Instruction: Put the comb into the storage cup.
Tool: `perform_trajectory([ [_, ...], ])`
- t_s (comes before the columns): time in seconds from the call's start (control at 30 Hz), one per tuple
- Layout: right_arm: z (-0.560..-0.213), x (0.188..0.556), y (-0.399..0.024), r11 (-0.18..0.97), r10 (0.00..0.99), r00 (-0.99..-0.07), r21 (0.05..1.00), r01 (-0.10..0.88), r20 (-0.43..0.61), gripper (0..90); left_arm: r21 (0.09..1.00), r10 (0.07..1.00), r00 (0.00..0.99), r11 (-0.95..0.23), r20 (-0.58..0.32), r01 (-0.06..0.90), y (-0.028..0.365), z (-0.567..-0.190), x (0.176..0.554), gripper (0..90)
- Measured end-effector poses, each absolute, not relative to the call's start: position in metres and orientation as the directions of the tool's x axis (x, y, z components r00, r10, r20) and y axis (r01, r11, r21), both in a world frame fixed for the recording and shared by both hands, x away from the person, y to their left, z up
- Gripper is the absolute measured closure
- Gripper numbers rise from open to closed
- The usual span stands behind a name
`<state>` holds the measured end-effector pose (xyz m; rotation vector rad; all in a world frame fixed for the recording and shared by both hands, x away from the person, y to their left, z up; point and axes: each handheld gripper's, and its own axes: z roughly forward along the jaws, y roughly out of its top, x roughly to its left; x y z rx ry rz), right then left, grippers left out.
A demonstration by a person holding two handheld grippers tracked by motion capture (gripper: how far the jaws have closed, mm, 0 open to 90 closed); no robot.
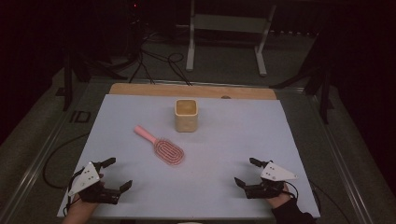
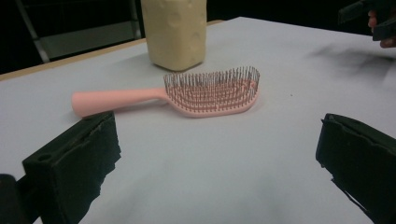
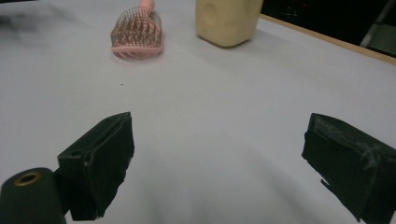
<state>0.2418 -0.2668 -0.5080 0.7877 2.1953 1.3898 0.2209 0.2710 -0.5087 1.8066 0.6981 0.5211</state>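
A: Nearest, the left gripper and right gripper are held with jaws spread wide, nothing between them.

B: Beyond them, the pink hairbrush is laid bristles-up on the white mat, well apart from both.

A: Farther back, the cream cup could be knocked if the brush is swung carelessly.

Dim room, dark all around. A white sheet covers the table, with a strip of bare wooden tabletop showing at the far edge. Beyond it sits grey floor, a white metal frame standing far centre, black cables trailing to its left.
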Motion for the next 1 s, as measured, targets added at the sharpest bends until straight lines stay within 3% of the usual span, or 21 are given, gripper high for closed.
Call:
perform_trajectory([
  [1.0,-0.500,0.237,-0.263,0.333,0.671,-0.735,0.926,0.177,-0.100,8.7,0.951,0.675,0.737,-0.247,0.031,0.186,0.268,-0.492,0.218,0.0],
])
